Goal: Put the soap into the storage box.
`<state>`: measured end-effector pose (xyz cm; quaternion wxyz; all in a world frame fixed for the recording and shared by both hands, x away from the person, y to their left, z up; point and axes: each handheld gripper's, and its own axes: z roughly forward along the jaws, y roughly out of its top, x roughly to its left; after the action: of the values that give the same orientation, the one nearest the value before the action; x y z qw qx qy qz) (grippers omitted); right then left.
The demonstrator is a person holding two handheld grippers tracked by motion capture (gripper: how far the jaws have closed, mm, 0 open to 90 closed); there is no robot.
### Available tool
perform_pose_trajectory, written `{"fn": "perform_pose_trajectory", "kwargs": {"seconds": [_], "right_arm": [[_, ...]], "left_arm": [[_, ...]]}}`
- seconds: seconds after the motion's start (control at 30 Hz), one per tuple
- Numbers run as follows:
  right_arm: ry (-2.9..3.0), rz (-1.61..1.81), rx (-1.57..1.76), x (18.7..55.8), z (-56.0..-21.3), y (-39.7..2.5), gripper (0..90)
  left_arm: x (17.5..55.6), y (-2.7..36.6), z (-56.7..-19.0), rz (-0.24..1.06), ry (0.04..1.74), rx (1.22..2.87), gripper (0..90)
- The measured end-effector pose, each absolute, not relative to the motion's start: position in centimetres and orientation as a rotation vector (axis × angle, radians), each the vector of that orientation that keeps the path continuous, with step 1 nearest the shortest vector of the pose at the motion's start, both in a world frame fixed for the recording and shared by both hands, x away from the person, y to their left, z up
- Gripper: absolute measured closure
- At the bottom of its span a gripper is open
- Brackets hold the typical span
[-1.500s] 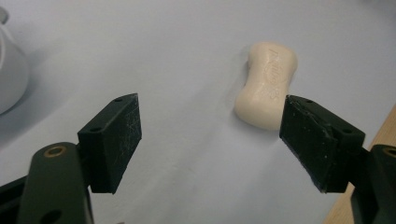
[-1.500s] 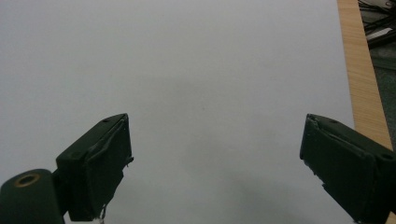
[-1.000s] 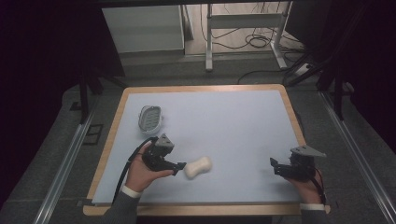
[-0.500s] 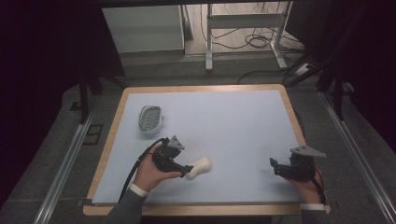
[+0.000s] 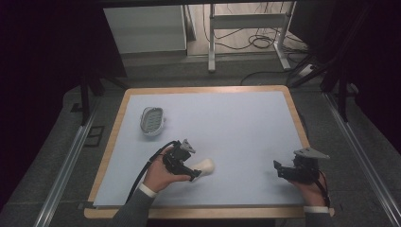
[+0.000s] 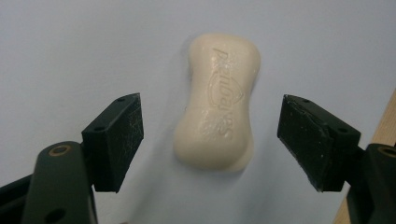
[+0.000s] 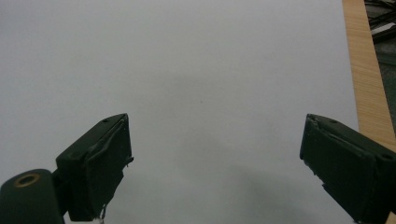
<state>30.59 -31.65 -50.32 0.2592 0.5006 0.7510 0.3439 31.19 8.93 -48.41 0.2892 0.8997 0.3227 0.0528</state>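
**A:** So the left claw [image 6: 210, 140] is wide open with the soap [image 6: 217, 100] lying flat on the counter [image 5: 246, 123], right between the jaws and a bit ahead of the pads. Neither pad touches it yet. The right claw [image 5: 283, 171] is off to the side, well apart from the soap, jaws spread with nothing in them.

**B:** Yeah, lined up okay I think. My worry is the shape. It's a waisted bar, rounded at both ends, and it looks smooth and a bit glossy. If the jaws close on the near bulge instead of the waist, I'd guess it squirts forward out of the claw. Coming down too shallow could also just shove it along the counter.

**A:** Agreed. Also it sits slightly angled to the jaws, so one pad may hit first and spin it.

**B:** The dish [image 5: 152, 121] is well beyond the left claw, up and to its left. Probably where the soap ends up, and a weak grip could drop it on the way.

**A:** Can't tell much about the dish though, too small to see whether the inside is ribbed or wet. In the high view the left claw covers part of the soap, and the embossed lettering is hard to read in the left gripper view.
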Motion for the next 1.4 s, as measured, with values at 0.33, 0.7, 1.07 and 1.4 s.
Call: {"fn": "perform_pose_trajectory", "kwargs": {"seconds": [0.33, 0.7, 1.07, 1.4], "right_arm": [[2.034, 0.925, 1.362, 30.6, -50.4, -31.7, 8.6], [2.040, 0.923, 1.363, 30.7, -50.5, -31.7, 8.6], [2.042, 0.921, 1.365, 30.7, -50.5, -31.8, 8.6], [2.048, 0.937, 1.360, 30.7, -50.5, -31.8, 8.6]], "left_arm": [[31.7, 7.8, -48.9, 0.120, 0.833, 2.438, 24.3], [32.6, 6.6, -49.5, 0.088, 0.805, 2.513, 28.7], [33.1, 5.6, -50.2, 0.089, 0.797, 2.594, 34.3], [33.1, 5.2, -50.5, 0.105, 0.775, 2.643, 44.3]]}}
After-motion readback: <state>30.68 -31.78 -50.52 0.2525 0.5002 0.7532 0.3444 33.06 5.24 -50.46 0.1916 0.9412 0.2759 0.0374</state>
